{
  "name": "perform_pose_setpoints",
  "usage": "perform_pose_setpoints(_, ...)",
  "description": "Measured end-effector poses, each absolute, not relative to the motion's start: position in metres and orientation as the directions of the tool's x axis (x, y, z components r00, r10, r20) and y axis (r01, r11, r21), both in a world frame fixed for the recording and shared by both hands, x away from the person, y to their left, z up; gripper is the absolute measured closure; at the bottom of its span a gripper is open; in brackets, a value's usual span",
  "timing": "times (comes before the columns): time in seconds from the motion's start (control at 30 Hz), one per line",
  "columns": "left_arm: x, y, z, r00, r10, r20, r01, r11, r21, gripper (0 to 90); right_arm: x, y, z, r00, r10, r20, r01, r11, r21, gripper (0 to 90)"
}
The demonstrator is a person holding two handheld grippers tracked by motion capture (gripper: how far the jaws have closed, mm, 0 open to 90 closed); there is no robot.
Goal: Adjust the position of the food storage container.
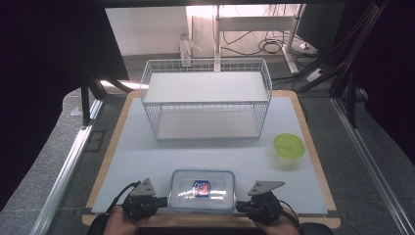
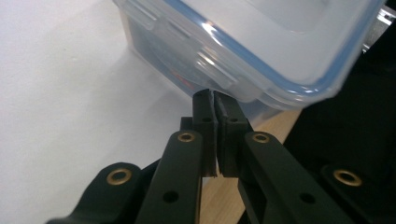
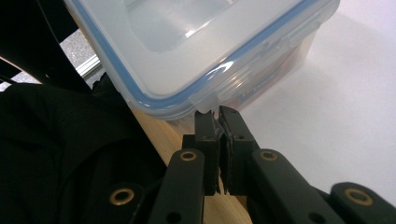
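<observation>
A clear plastic box [image 1: 203, 190] with a blue-rimmed lid sits at the table's front edge, and a small red and blue packet [image 1: 201, 188] lies inside it. My left gripper [image 1: 165, 201] is at the box's left side with its jaws shut. In the left gripper view the tips [image 2: 214, 95] meet just under a lid latch [image 2: 212, 70] of the box [image 2: 261, 42], nothing between them. My right gripper [image 1: 239, 206] is at the box's right side, also shut. Its tips [image 3: 218, 112] touch the underside of the latch [image 3: 224, 91] on the box [image 3: 196, 42].
A white wire basket rack [image 1: 205, 98] with two shelves stands at the back of the white mat [image 1: 147, 152]. A green bowl [image 1: 288, 146] sits at the right. The wooden table edge [image 1: 205, 221] runs just behind the grippers.
</observation>
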State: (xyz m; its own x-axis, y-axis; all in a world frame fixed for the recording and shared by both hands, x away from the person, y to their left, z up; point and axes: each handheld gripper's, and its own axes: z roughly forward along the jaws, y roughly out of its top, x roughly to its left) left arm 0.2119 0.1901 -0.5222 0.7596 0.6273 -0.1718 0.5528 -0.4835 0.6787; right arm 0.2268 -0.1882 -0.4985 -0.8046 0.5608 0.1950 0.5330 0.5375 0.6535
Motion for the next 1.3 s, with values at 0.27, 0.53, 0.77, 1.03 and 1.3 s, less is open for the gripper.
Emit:
perform_pose_setpoints(0.27,0.229,0.18,-0.522,0.756,0.634,-0.162,0.553,-0.487,0.677,89.6,0.238,-0.192,-0.498,-0.786,0.597,0.163,0.537,0.528,0.658,88.9)
perform_pose_setpoints(0.53,0.251,0.174,-0.522,0.74,0.652,-0.165,0.572,-0.481,0.665,89.4,0.254,-0.196,-0.497,-0.776,0.613,0.152,0.54,0.519,0.663,89.3)
perform_pose_setpoints(0.77,0.274,0.168,-0.518,0.737,0.66,-0.143,0.563,-0.484,0.67,89.2,0.276,-0.198,-0.493,-0.765,0.633,0.122,0.532,0.513,0.674,89.5)
perform_pose_setpoints(1.03,0.276,0.169,-0.521,0.738,0.658,-0.15,0.562,-0.478,0.675,81.6,0.286,-0.202,-0.495,-0.766,0.633,0.109,0.527,0.523,0.67,86.9)
perform_pose_setpoints(1.3,0.263,0.19,-0.517,0.719,0.689,-0.086,0.529,-0.463,0.712,52.0,0.283,-0.214,-0.491,-0.763,0.64,0.089,0.514,0.519,0.683,73.9)
